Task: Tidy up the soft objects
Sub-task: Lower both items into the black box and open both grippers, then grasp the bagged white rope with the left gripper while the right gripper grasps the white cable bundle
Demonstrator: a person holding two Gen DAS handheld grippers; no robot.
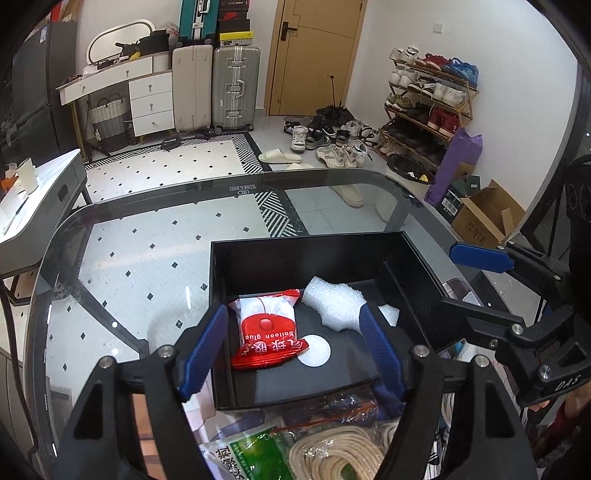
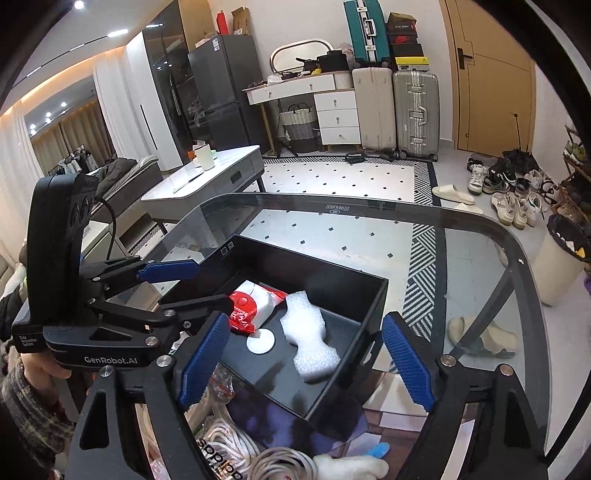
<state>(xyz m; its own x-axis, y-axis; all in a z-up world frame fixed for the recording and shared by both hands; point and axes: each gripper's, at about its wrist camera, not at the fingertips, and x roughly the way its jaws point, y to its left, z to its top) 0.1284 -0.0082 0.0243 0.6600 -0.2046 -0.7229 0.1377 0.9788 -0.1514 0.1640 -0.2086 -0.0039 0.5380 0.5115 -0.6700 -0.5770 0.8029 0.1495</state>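
walls: white | floor [image 1: 184, 162]: white tile with black diamonds, striped border | door [image 1: 314, 55]: tan wood | suitcases [image 1: 236, 88] stood beside white drawers [image 1: 151, 99] | shoe rack [image 1: 428, 99] at right wall | fridge [image 2: 221, 88]: dark | ceiling spotlights [image 2: 78, 4] lit | counter [image 2: 461, 229]: glass-topped

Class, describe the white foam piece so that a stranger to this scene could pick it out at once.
Start at the glass table and find the open black box on it. Inside, on the dark floor, lies the white foam piece, to the right of a red-and-white packet and a flat white disc. Unlike those, it is thick, bubbly in texture and pinched at the waist.
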